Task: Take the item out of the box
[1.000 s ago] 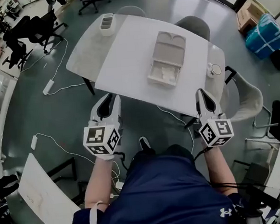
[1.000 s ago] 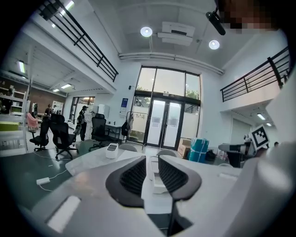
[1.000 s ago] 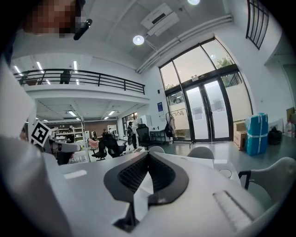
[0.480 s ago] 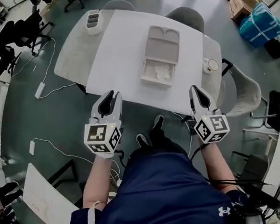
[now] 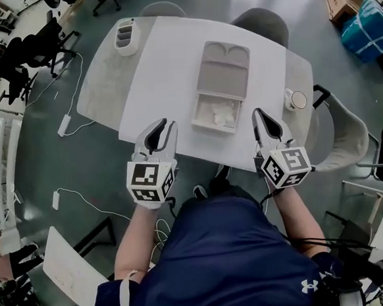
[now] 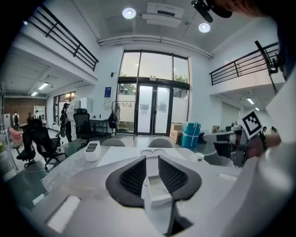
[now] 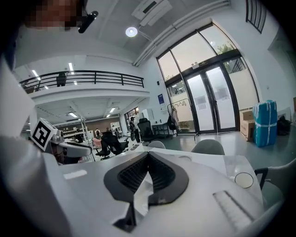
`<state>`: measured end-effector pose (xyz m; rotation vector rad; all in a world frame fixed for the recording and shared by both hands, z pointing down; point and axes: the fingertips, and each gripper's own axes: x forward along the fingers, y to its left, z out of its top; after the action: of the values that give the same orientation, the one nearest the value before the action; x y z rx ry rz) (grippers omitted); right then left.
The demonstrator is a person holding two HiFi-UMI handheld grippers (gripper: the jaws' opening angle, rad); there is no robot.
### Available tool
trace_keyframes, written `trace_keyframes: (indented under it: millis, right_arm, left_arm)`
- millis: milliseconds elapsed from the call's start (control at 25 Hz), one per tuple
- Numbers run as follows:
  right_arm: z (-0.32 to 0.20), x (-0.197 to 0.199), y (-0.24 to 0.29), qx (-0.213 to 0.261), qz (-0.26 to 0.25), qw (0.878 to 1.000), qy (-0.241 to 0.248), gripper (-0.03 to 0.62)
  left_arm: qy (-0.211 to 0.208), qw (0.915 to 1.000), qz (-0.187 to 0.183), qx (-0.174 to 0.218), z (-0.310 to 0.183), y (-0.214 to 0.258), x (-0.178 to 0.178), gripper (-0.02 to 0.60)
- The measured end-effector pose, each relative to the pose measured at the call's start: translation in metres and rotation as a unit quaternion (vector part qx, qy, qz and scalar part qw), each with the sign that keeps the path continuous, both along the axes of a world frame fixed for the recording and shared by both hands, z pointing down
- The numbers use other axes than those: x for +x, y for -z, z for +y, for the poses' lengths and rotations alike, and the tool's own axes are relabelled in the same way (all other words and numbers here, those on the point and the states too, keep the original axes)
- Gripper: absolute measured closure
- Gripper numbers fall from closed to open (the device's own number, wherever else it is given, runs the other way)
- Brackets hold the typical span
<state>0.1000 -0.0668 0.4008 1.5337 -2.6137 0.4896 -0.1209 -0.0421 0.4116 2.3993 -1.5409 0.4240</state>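
Inside the box (image 5: 225, 74), at your near end, the white item (image 5: 222, 115) is too small and pale for you to identify.

The worktop (image 5: 164, 59) is smooth matt white, its left strip mottled grey. On it, the box (image 5: 221, 74) looks matt beige plastic. The left claw (image 5: 161, 127) and right claw (image 5: 262, 114) wear ribbed black pads (image 6: 134, 176).
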Motion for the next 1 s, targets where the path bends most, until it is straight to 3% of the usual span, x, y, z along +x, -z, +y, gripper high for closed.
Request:
trace_keyframes:
  millis: [560, 1000]
  right_arm:
    - [-0.043, 0.042, -0.018, -0.032, -0.011, 0.999, -0.03, 0.591]
    - [-0.044, 0.062, -0.042, -0.069, -0.008, 0.991, -0.112, 0.591]
  left_arm:
    - [-0.096, 0.9924, -0.062, -0.045, -0.061, -0.041, 0.081, 0.489]
    - [-0.227, 0.9639, -0.095, -0.102, -0.085, -0.109, 0.122, 0.489]
